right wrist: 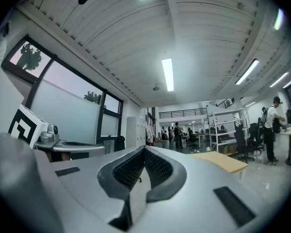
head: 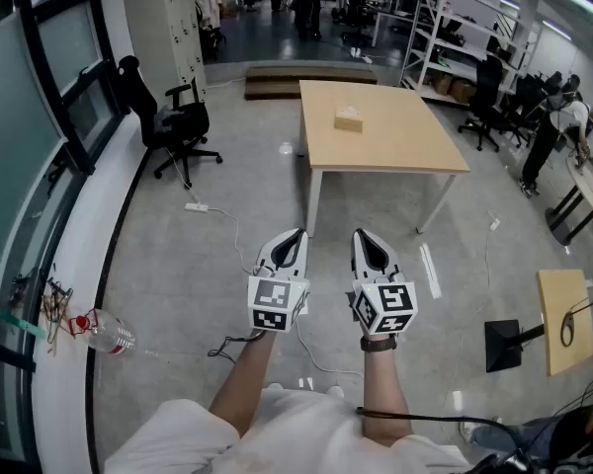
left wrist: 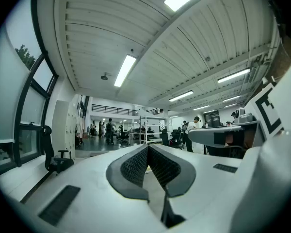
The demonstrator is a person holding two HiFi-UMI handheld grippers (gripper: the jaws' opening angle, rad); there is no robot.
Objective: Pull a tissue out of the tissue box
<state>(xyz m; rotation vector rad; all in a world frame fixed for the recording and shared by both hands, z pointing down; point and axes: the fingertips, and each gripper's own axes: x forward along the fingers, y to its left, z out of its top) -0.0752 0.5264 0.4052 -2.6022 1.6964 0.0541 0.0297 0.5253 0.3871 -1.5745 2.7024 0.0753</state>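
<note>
Wooden table (head: 400, 141) with tan tissue box (head: 348, 119)

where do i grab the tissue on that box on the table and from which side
Pinch what looks like a pale tuft poking from the top of the tissue box, coming down from above: the box lies flat on the table, opening upward. The tuft is too small here to judge its folds. The right claw is shut; open it first.
</note>
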